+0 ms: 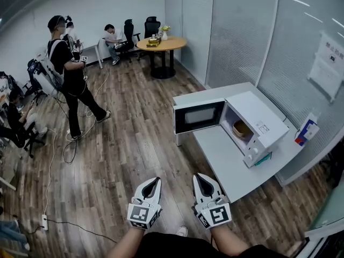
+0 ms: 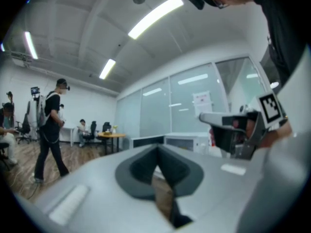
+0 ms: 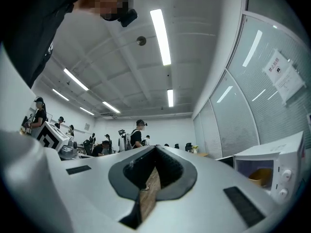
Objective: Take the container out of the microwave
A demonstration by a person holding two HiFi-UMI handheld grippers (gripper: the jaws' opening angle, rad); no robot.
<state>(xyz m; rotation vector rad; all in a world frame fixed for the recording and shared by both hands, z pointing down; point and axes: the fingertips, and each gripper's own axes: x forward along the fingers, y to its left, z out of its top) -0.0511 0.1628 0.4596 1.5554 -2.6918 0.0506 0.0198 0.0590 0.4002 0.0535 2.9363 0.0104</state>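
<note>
Left gripper (image 1: 152,181) and right gripper (image 1: 200,177) both closed on nothing, well short of the table (image 1: 226,163). Tan container (image 1: 241,129) inside the open microwave (image 1: 263,120). Risks shoving or tipping the container if reaching in without opening first.

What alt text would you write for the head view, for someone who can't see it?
A white microwave stands on a white table with its door swung open and a tan container inside. Low in the frame the left tool and right tool are held shut and empty, short of the table.
</note>
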